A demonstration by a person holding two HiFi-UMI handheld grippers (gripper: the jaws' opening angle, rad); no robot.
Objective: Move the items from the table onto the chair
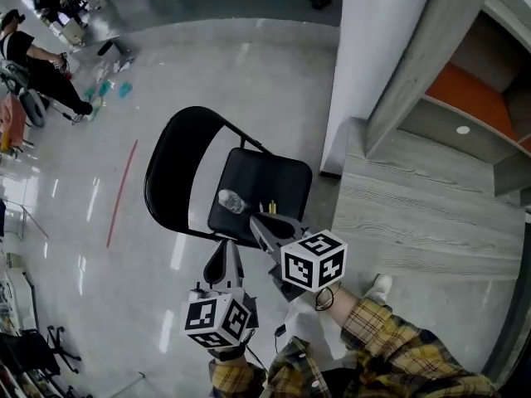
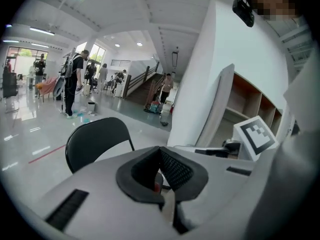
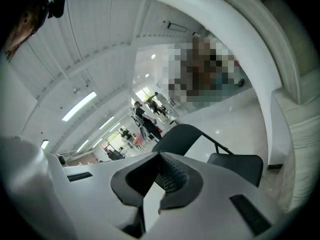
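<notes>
Bottle (image 1: 231, 201) of clear plastic lies on its side on the black chair (image 1: 278, 177) seat, a small yellowish item (image 1: 270, 209) just beside it. The left gripper (image 1: 228, 251) and right gripper (image 1: 259, 222) point toward the chair from its near side, jaws pressed together, holding nothing.

Black folding chair (image 1: 270, 179), clear bottle (image 1: 231, 200) lying on its seat

The left claw (image 1: 222, 255) and right claw (image 1: 259, 220) share pale grey shells and black ribbed pads (image 2: 175, 170). Each carries a white cube (image 1: 314, 261) printed with black square markers. The sleeves (image 1: 398, 342) are yellow plaid with dark stripes. A thin dark band (image 1: 326, 298) circles the right wrist.
</notes>
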